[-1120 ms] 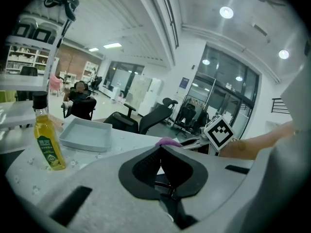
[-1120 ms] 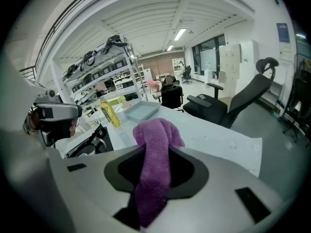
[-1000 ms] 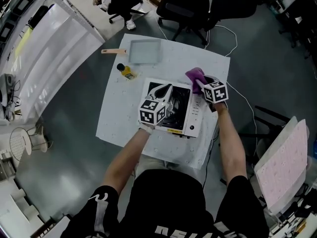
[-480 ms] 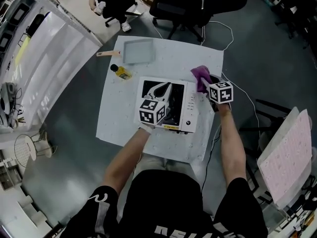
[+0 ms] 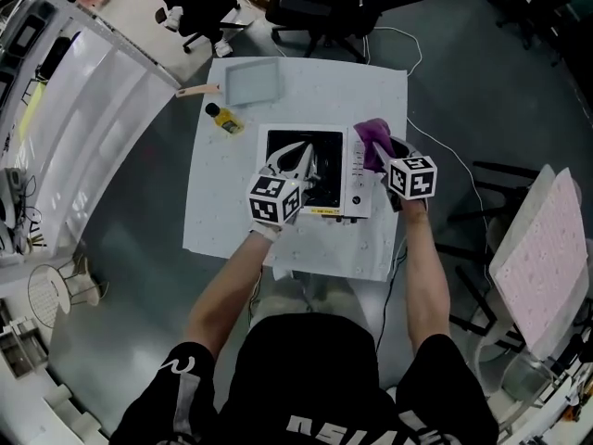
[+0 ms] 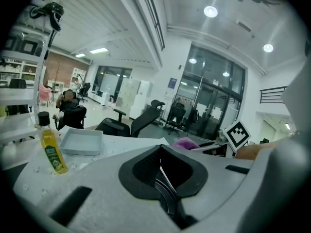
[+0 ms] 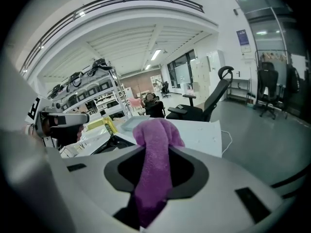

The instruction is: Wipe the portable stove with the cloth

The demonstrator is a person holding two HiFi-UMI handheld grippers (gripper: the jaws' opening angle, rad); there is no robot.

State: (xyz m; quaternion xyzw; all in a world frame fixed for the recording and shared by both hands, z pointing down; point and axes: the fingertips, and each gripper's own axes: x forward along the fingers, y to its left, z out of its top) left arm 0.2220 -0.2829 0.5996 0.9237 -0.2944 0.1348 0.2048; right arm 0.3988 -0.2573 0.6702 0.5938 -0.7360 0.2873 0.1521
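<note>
1. At the table's (image 5: 382,89) far left corner, a yellow bottle (image 5: 225,119) and a shallow tray (image 5: 252,82) sit well clear of the work, probably so they do not get in the way of wiping.
2. The left gripper (image 6: 162,171) lies over the stove's black top. Its jaws are pressed together, with nothing clearly between them. It is likely there to steady the appliance.
3. The portable stove (image 5: 358,193) sits mid-table, its white control strip on the right side.
4. The purple cloth (image 5: 372,140) bunches at the stove's far right corner.
5. The right gripper (image 5: 387,158) has its jaws clamped on the cloth, which spills out ahead of them, ready for wiping.
</note>
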